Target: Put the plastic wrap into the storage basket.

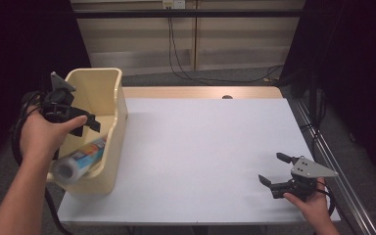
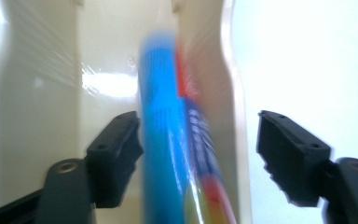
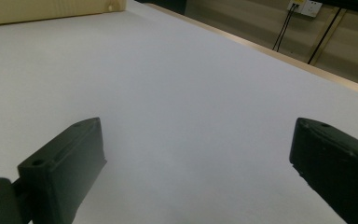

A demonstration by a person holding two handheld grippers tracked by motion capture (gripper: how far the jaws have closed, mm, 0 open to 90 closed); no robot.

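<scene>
Two tools [image 1: 89, 121] [image 1: 273, 170], one bin [image 1: 110, 83], one roll [image 1: 81, 160]

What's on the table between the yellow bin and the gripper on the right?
Nothing: the high view shows bare white tabletop between the cream plastic bin and right hand-held gripper.
</scene>
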